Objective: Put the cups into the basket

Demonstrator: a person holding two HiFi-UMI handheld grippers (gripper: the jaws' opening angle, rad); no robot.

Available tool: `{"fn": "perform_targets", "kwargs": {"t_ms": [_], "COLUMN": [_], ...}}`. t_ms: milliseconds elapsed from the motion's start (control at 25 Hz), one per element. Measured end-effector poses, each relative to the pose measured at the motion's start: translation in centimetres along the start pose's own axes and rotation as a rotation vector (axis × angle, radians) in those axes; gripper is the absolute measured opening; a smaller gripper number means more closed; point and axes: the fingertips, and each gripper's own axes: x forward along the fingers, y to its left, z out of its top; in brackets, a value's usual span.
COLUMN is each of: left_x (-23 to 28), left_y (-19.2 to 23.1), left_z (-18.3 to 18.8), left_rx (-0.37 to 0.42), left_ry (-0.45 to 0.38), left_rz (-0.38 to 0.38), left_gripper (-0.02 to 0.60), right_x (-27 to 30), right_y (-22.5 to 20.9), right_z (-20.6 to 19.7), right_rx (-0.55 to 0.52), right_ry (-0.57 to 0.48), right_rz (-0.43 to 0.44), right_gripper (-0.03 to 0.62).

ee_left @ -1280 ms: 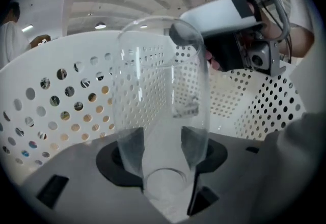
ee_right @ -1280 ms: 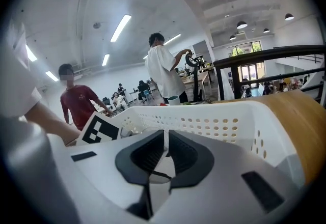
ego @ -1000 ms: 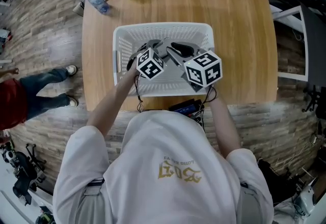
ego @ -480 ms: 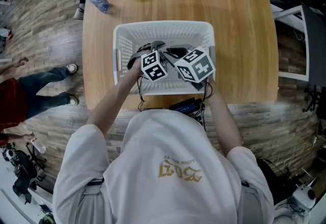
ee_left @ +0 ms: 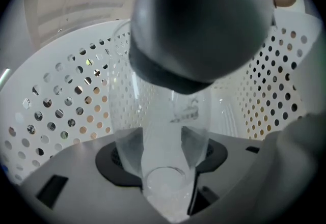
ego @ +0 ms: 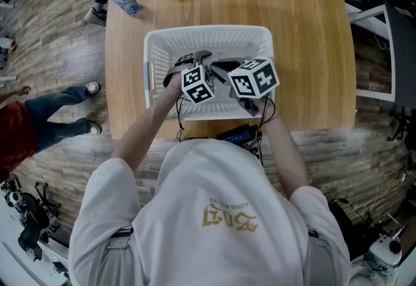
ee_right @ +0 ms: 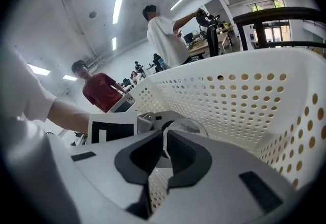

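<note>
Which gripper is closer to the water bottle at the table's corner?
Left. The left gripper, holding a cup, is over the left half of the basket, on the side of the bottle. The right gripper is beside it, nearer the middle and farther away.

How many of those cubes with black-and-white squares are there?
2. One cube rides on the left gripper, the other on the right gripper; both are above the white basket. None looks hidden.
</note>
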Motion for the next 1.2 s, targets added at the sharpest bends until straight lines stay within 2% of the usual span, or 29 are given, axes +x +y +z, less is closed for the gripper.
{"fn": "perform_targets", "kwargs": {"t_ms": [240, 400, 520, 880, 1080, 1200], "left_x": [0.2, 0.5, 0.5, -0.2, -0.2, -0.2], "left_y": [-0.4, -0.7, -0.6, -2.0, -1.6, -1.0], "left_z": [-0.6, -1.6, -2.5, -3.7, -4.3, -4.5], "left_rx": [0.050, 0.086, 0.069, 0.045, 0.057, 0.062], "left_ry": [0.044, 0.094, 0.119, 0.211, 0.229, 0.236], "left_rz": [-0.004, -0.005, -0.016, -0.084, -0.074, -0.044], "left_gripper": [0.259, 0.279, 0.287, 0.285, 0.284, 0.235], "right_x": [0.2, 0.1, 0.1, 0.9, 1.3, 1.6], "right_y": [0.2, -0.2, -1.1, -1.6, -1.9, -2.2], "right_z": [-0.2, -0.3, -0.4, -1.7, -1.9, -2.3], "right_rx": [-0.015, -0.078, -0.115, -0.239, -0.278, -0.314], "right_ry": [0.020, 0.055, 0.076, 0.209, 0.247, 0.290], "right_rz": [-0.011, -0.083, -0.148, -0.238, -0.271, -0.297], "right_gripper": [0.026, 0.026, 0.026, 0.026, 0.026, 0.026]}}
